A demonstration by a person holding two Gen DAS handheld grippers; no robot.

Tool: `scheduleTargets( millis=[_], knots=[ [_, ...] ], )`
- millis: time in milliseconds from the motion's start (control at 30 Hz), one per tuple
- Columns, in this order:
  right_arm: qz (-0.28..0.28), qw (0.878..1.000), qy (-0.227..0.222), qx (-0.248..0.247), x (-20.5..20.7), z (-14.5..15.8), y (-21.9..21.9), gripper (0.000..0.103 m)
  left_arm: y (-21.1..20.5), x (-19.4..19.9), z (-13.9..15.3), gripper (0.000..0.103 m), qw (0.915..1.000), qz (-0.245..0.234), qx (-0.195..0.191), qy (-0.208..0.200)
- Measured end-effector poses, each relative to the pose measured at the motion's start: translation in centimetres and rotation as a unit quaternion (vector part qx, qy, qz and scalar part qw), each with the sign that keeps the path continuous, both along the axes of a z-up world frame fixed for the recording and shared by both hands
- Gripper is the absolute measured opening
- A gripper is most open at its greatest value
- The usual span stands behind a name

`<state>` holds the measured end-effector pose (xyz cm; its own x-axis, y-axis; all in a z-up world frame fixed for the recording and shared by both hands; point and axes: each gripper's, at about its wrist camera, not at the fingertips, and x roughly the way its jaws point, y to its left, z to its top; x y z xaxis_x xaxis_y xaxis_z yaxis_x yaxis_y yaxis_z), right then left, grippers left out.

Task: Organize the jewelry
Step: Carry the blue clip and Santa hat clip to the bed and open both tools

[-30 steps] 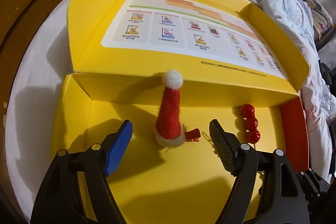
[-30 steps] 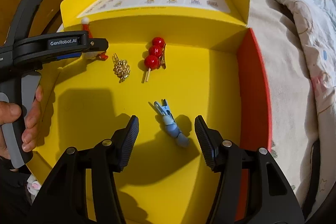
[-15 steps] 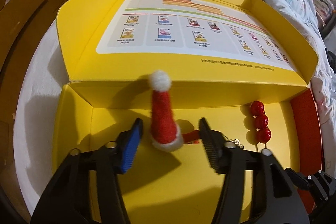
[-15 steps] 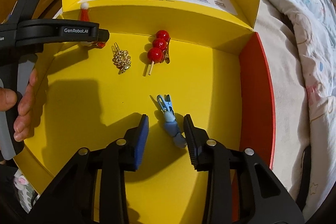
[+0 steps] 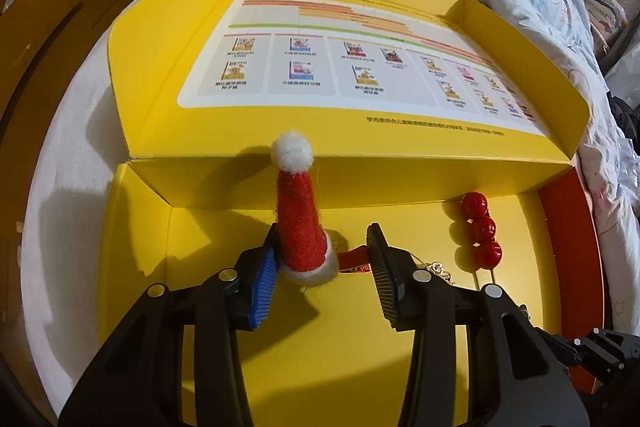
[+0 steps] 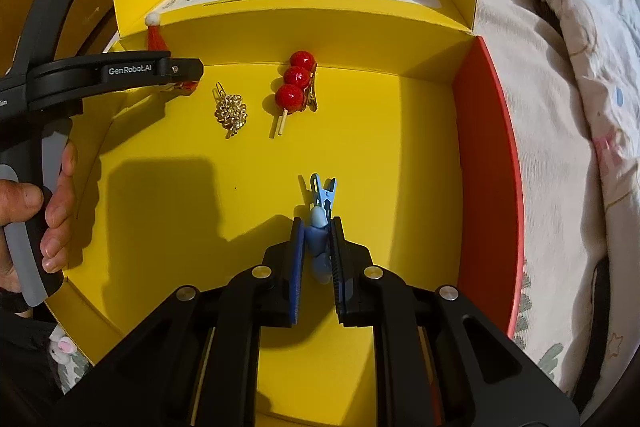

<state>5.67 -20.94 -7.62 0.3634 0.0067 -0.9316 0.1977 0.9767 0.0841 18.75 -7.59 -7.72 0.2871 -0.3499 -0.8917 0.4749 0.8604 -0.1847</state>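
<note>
blue clip [image 6: 318, 227]: beaded, pinched in right gripper [image 6: 317, 259]. santa-hat clip [image 5: 302, 227]: red felt, between closing left gripper [image 5: 322, 275] jaws. yellow box [image 6: 160, 211]: beyond, gold clip [image 6: 231, 111], red-berry clip [image 6: 295, 83].

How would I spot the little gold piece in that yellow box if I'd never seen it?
Look inside the open yellow box on the bed. Near its back wall lies the gold hair clip, between the Santa hat clip and the red berry clip. It is the only shiny, metallic cluster; its neighbours are red.
</note>
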Motion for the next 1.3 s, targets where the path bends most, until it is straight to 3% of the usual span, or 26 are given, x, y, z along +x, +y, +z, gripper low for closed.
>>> scheduleTargets(
  millis=[333, 700, 1033, 1300],
  knots=[
    [-0.012, 0.999, -0.015, 0.026, -1.2, 2.0, -0.4, 0.014, 0.3, -1.1, 2.4, 0.043, 0.9998, -0.006, -0.007, -0.016],
    [-0.021, 0.997, -0.053, 0.044, -5.1, 6.9, -1.1, 0.014, 1.9, -5.4, 6.7, 0.043, 0.9991, -0.022, -0.006, -0.035],
    [-0.064, 0.993, -0.084, 0.057, -13.0, 10.5, -4.2, 0.014, 3.9, -14.2, 11.8, 0.043, 0.9967, -0.053, -0.014, -0.06],
    [-0.088, 0.992, -0.076, 0.056, -18.2, 10.5, -5.8, 0.014, 7.9, -21.3, 11.9, 0.043, 0.9964, -0.061, -0.033, -0.048]
  ],
)
